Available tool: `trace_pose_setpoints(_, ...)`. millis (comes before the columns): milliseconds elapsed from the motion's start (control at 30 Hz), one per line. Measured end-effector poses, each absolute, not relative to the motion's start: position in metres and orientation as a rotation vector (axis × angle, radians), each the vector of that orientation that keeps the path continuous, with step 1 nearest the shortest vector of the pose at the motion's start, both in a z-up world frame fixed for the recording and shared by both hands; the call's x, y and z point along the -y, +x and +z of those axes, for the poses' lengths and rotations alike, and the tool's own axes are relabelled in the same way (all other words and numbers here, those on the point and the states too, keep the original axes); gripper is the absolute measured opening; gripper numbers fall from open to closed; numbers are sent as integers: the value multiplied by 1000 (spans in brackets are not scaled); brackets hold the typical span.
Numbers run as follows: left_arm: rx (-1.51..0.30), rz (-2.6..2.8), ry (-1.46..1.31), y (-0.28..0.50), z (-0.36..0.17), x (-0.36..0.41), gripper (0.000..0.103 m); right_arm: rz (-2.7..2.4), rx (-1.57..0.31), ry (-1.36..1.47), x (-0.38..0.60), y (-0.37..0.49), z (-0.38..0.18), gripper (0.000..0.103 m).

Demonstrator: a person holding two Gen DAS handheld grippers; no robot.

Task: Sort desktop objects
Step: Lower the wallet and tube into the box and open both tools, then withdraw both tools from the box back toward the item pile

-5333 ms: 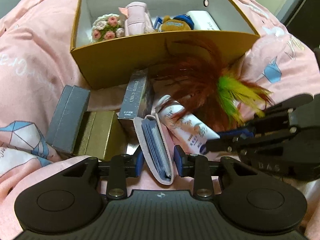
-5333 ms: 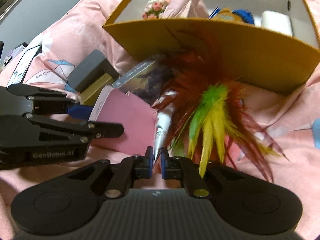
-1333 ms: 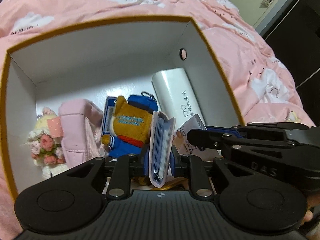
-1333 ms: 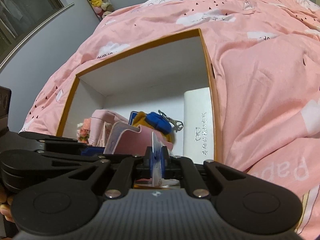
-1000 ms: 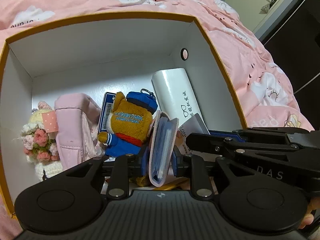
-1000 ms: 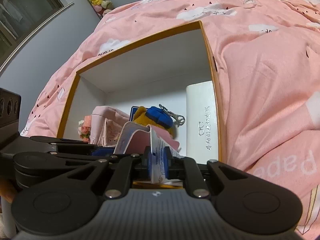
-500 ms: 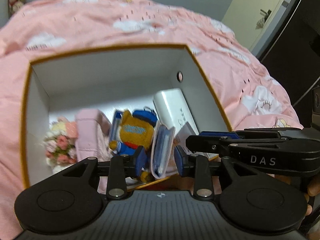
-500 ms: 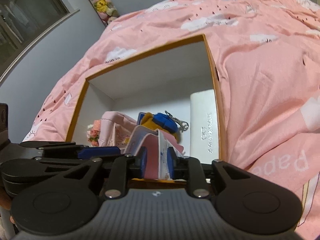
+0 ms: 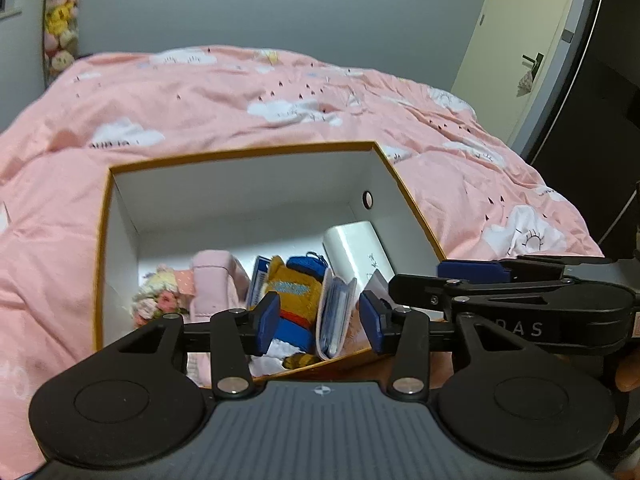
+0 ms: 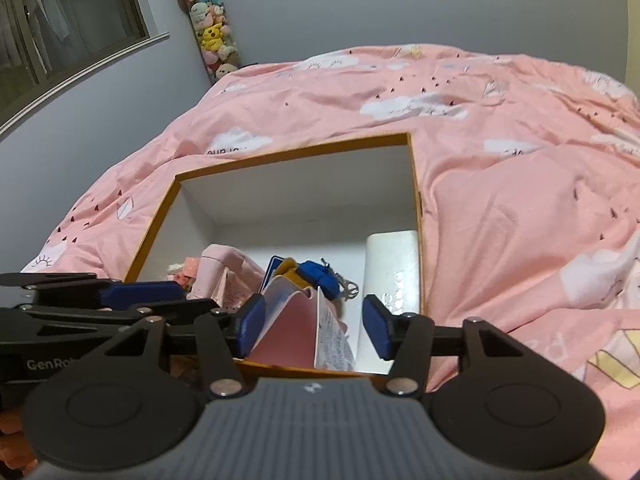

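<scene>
Deposit step of the sorting task, judged complete for two items: the left gripper [image 9: 318, 320] and the right gripper [image 10: 313, 328] both stand above the near wall of the orange-rimmed box [image 9: 240, 151], each with its jaws spread wide and nothing between the blue pads. The card holder [image 9: 335, 318] stands on edge inside the box, near the front wall, leaning against the plush keychain [image 9: 294, 294]; it lies between the left gripper's pads in the view but apart from both. The printed tube [image 10: 333, 334] rests beside it, likewise untouched by the right gripper's pads. Further contents: a pink pouch [image 9: 214, 280], a crocheted flower piece [image 9: 158, 294] and a white case [image 9: 358, 254] along the right wall. The box sits on a pink duvet [image 9: 240, 100]. The next move probably calls for drawing both grippers clear of the rim and turning to whatever objects remain outside; none is in view here.
</scene>
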State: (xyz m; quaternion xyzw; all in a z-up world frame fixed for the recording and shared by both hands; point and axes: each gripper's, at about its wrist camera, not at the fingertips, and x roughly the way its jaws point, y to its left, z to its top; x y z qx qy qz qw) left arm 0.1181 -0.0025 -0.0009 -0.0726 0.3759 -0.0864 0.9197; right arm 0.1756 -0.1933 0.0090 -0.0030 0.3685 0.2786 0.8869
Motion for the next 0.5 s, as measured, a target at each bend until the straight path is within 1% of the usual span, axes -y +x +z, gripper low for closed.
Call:
trace_pose_setpoints(100, -747, -160, -145, 112, 2, 2, 53, 562, -728, -8, 196, 170, 13, 66)
trace_pose_setpoints(167, -729, -151, -148, 108, 3, 0, 54, 546, -700, -2, 198, 166, 15, 73)
trace_pose_setpoints(267, -700, -127, -124, 101, 5, 1, 55, 526, -671, 22, 202, 161, 18, 77)
trace_pose_setpoints(367, -675, -111, -82, 95, 8, 3, 60, 499, -649, 29, 203, 155, 20, 83)
trace_pose_setpoints(400, -666, -106, -70, 93, 8, 4, 60, 480, -644, 29, 202, 154, 20, 84)
trace_pose_setpoints(433, -662, -107, -65, 91, 9, 4, 60, 452, -639, 30, 201, 152, 21, 89)
trace_pose_setpoints(500, -669, -136, -71, 89, 9, 4, 60, 417, -630, 56, 203, 150, 21, 91)
